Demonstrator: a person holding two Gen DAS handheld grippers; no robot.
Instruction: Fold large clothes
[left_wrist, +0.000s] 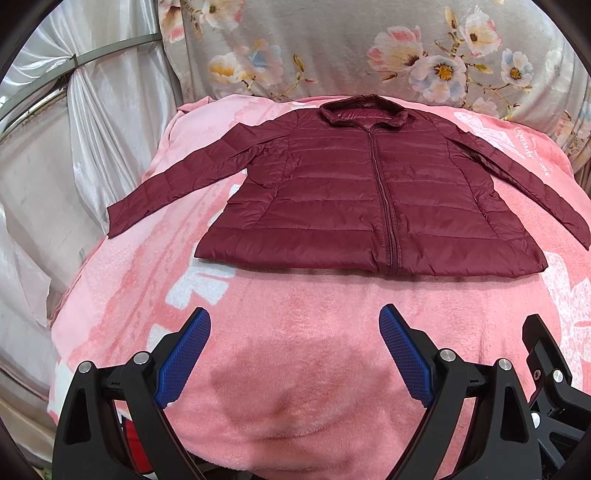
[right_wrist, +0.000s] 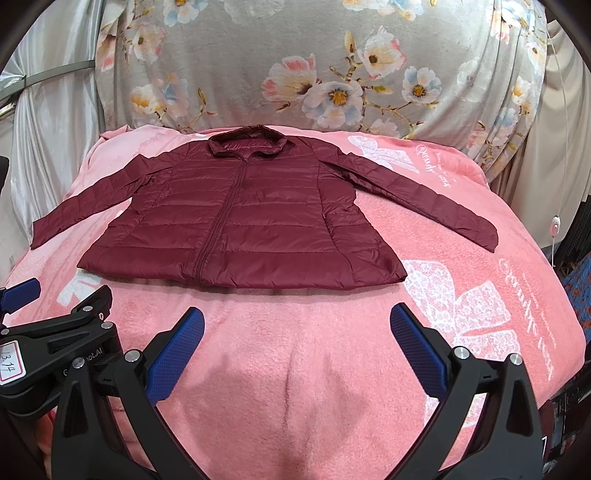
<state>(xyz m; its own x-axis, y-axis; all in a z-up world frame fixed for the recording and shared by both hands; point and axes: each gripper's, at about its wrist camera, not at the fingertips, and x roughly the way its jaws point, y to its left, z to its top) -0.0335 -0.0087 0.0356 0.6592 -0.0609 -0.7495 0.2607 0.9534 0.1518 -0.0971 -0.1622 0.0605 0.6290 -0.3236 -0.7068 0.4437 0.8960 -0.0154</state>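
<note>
2 wide-open, empty grippers — left gripper (left_wrist: 294, 321), right gripper (right_wrist: 296, 320) — before jacket (right_wrist: 236, 221); tag (right_wrist: 9, 363) "13.14"

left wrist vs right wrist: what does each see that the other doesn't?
Left wrist only: curved metal rail upper left, and the jacket's right cuff cut off at the frame edge.

Right wrist only: white cord with switch, full right cuff, and a labelled left claw.

Both: maroon jacket spread flat on the pink blanket, floral sheet, claws open.
</note>
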